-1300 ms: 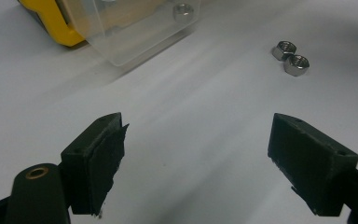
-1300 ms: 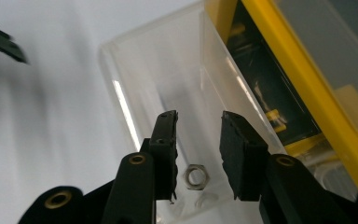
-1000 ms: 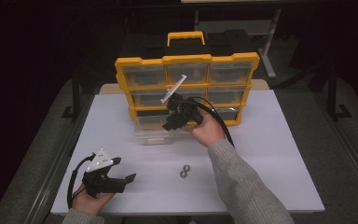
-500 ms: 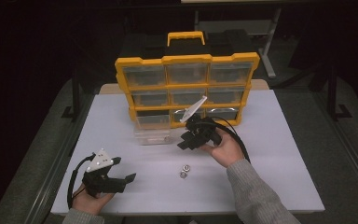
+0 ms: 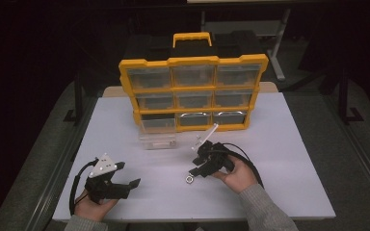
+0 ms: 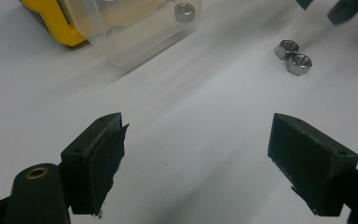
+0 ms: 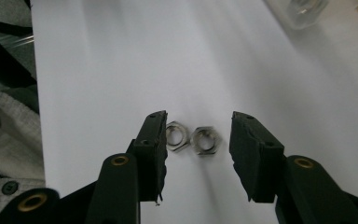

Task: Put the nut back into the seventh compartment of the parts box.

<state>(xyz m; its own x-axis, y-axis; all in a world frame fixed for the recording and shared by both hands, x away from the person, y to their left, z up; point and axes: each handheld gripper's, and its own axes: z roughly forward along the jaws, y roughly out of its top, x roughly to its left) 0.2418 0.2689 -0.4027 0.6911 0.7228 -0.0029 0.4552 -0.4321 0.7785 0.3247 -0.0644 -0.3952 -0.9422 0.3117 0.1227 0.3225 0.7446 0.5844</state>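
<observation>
Left gripper [image 5: 131, 184] rests low at table's near left, jaws spread wide, holding nothing; clear drawer [image 5: 158, 140] lies pulled out before yellow organizer [image 5: 192, 61]; two hex nuts [image 7: 193, 138] lie touching on white table [image 5: 294, 159], between the half-open jaws of right gripper [image 7: 196, 151], not yet gripped.

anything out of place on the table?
One clear drawer is pulled out of the yellow organizer and sits on the table in front of it. Two loose nuts lie on the table between the open right gripper's fingers.
</observation>
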